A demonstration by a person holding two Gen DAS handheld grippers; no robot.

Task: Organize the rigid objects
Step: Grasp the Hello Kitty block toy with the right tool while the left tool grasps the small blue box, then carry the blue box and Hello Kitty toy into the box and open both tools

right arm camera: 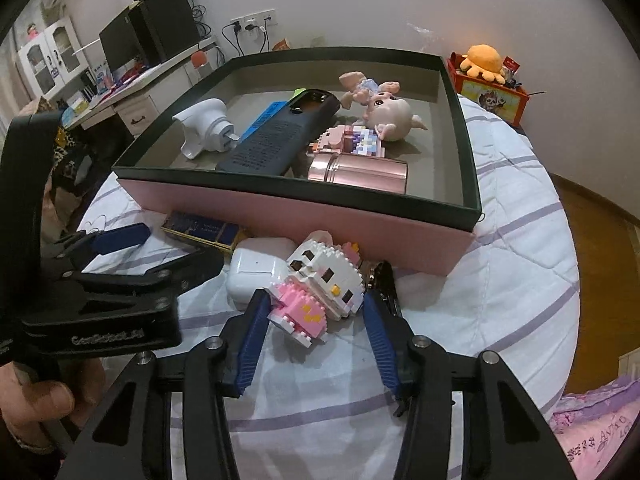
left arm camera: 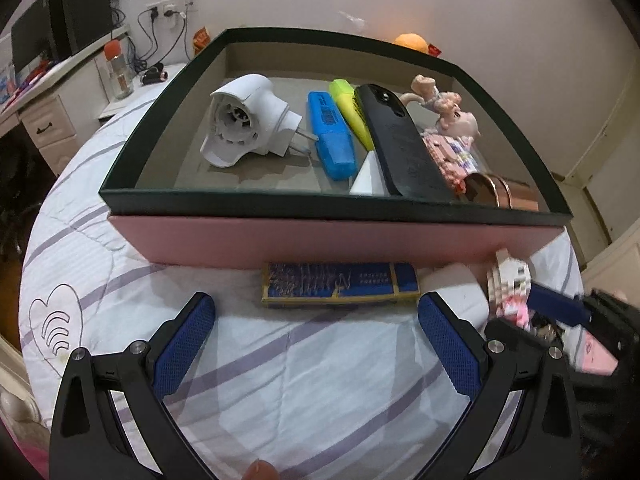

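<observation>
A pink box with a dark green rim [left arm camera: 332, 236] [right arm camera: 304, 216] stands on the striped quilt. It holds a white plug adapter [left arm camera: 244, 124], blue and yellow highlighters [left arm camera: 330, 136], a black remote [left arm camera: 400, 140], a pig figure [right arm camera: 390, 114], a small block figure and a rose-gold tin [right arm camera: 358, 172]. In front of the box lie a blue-gold flat box [left arm camera: 340, 282], a white earbuds case [right arm camera: 256, 270] and a white-pink block kitty [right arm camera: 316, 284]. My left gripper [left arm camera: 316, 316] is open and empty just short of the blue-gold box. My right gripper [right arm camera: 312, 312] is open with its fingers either side of the kitty.
A desk with a monitor, speakers and a bottle [left arm camera: 118, 68] stands at the back left. A red box with an orange plush [right arm camera: 486, 80] sits at the back right. The quilt's edge drops to a wooden floor [right arm camera: 600, 248] on the right.
</observation>
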